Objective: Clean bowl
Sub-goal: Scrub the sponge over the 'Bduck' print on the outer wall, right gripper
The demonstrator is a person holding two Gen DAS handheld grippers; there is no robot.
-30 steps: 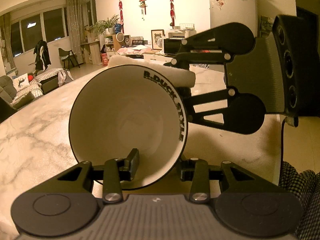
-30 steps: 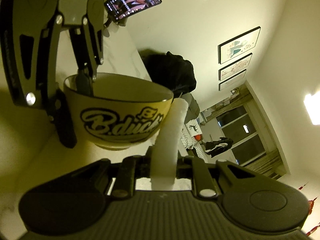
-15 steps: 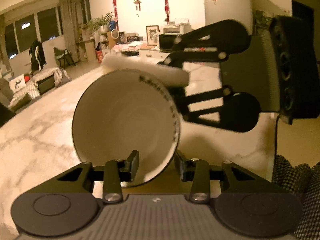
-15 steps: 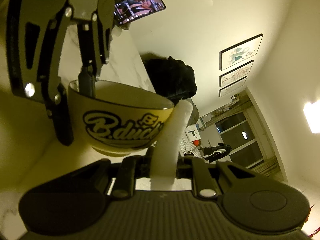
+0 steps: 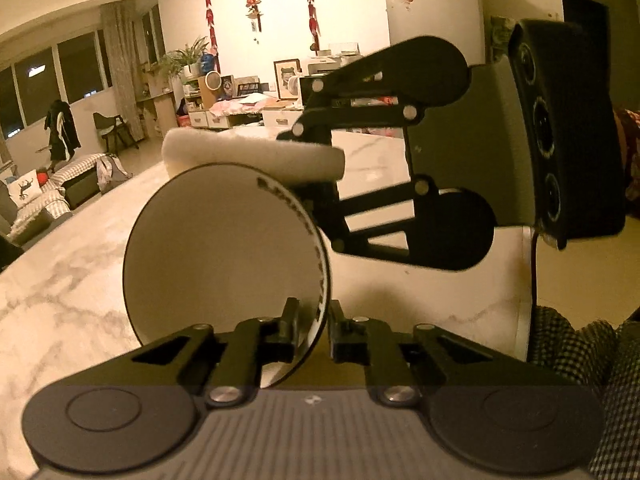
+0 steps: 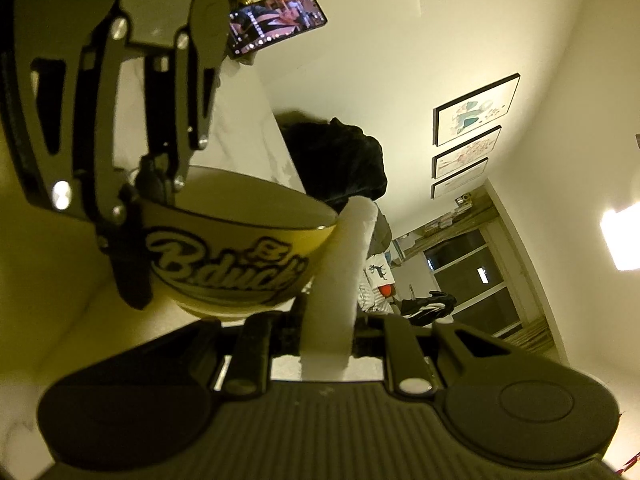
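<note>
Your left gripper [image 5: 313,322] has just been closing and now pinches the rim of the yellow ceramic bowl [image 5: 224,248], held tilted above the marble table [image 5: 60,280]. Right gripper [image 6: 326,330] is clamped on the white sponge [image 6: 340,276] touching the far rim. Press hard and that thin rim grip can pivot or slip.

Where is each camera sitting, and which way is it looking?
Left wrist view: sits on the left gripper, looking along its fingers, shut on the rim of the yellow bowl with a white inside; a checked sleeve shows.
Right wrist view: sits on the right gripper, rolled sideways, shut on the white sponge touching the bowl's rim.
Both views show the bowl, the sponge, the marble table and the other gripper.
</note>
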